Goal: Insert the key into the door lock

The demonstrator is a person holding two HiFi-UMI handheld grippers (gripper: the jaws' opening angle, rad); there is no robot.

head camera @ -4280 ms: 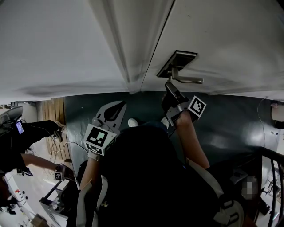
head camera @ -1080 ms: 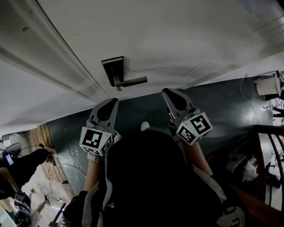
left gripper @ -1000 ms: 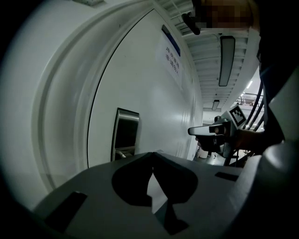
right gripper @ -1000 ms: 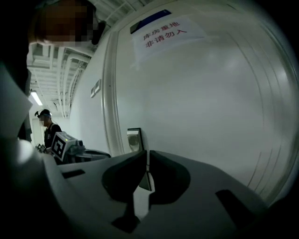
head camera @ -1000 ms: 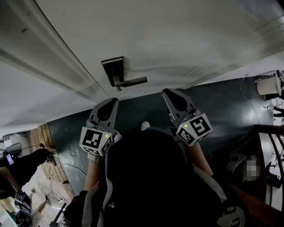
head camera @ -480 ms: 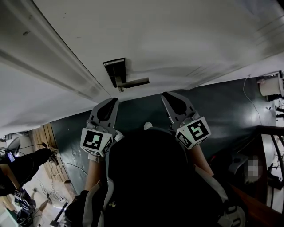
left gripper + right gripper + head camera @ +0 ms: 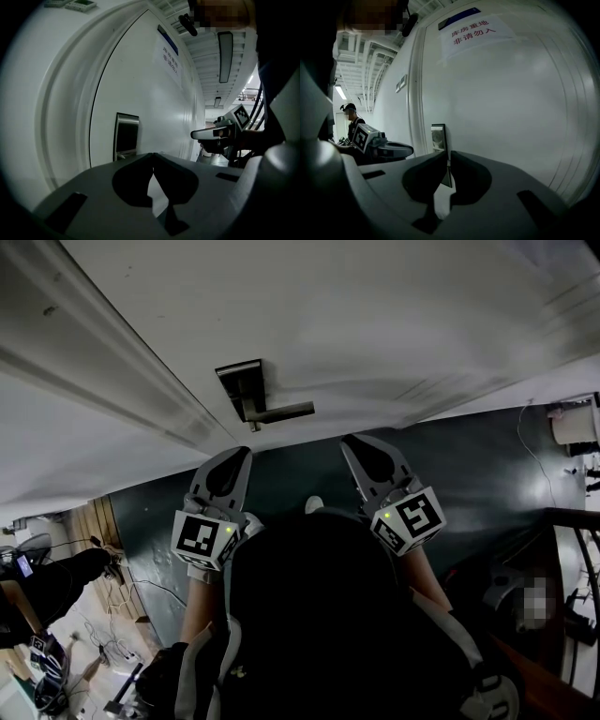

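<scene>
A dark metal lock plate with a lever handle sits on the white door. Both grippers hang back from it, side by side over the dark floor. My left gripper is shut and empty, below and slightly left of the handle. My right gripper is shut, off to the handle's right. The left gripper view has the lock plate beyond the closed left gripper, with the right gripper at the side. From the right gripper, the lock plate shows just past the tips. No key shows in any view.
A door frame runs left of the lock. A paper notice hangs on the door. A person stands down the corridor. Cables and gear lie at lower left, and a railing is at right.
About four seconds ago my right gripper was up under the lever handle; it has since drawn back level with the left one. Over the last second both grippers stay nearly still.
</scene>
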